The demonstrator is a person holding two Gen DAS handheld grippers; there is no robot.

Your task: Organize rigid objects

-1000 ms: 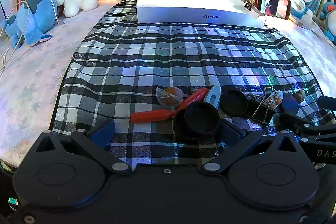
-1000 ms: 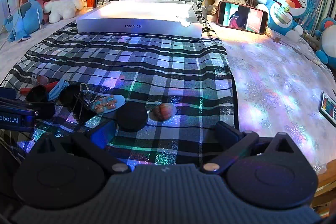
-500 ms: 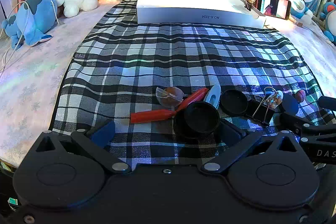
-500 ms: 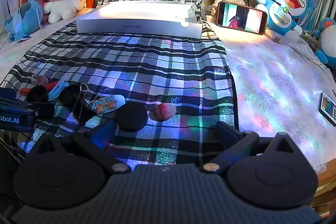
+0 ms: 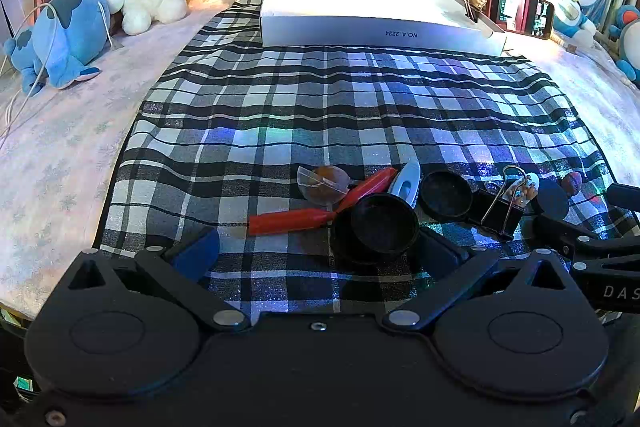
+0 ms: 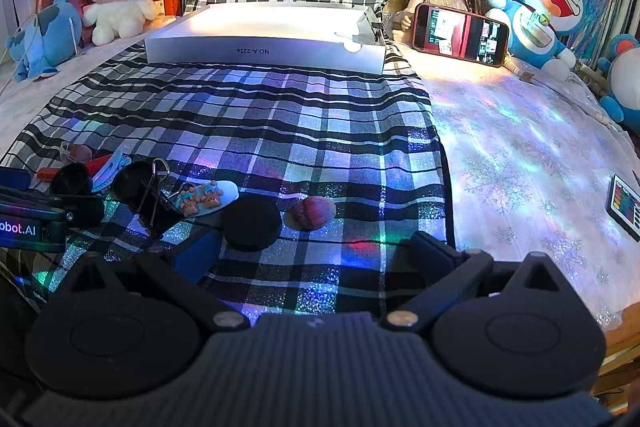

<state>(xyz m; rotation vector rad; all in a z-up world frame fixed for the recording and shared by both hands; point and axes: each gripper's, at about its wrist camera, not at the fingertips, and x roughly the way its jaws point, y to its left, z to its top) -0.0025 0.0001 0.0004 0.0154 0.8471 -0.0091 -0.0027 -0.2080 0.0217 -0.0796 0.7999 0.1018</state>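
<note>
Risk: both grippers spread wide and empty over a tight clutter pile at the near edge of the plaid cloth (image 5: 320, 115).

White box (image 5: 372, 19), the likely drop target, sits well apart at the far edge, so every carry is long. Left gripper (image 5: 316, 251) hovers by the black cup (image 5: 380, 227), which touches the red pliers (image 5: 316, 211) and the blue clip (image 5: 406, 179); closing here could drag neighbours. Right gripper (image 6: 316, 251) faces the flat black lid (image 6: 252, 221) and the small shell (image 6: 312, 213): the lid is too thin to pinch cleanly, and the shell may roll off the fingers.
</note>
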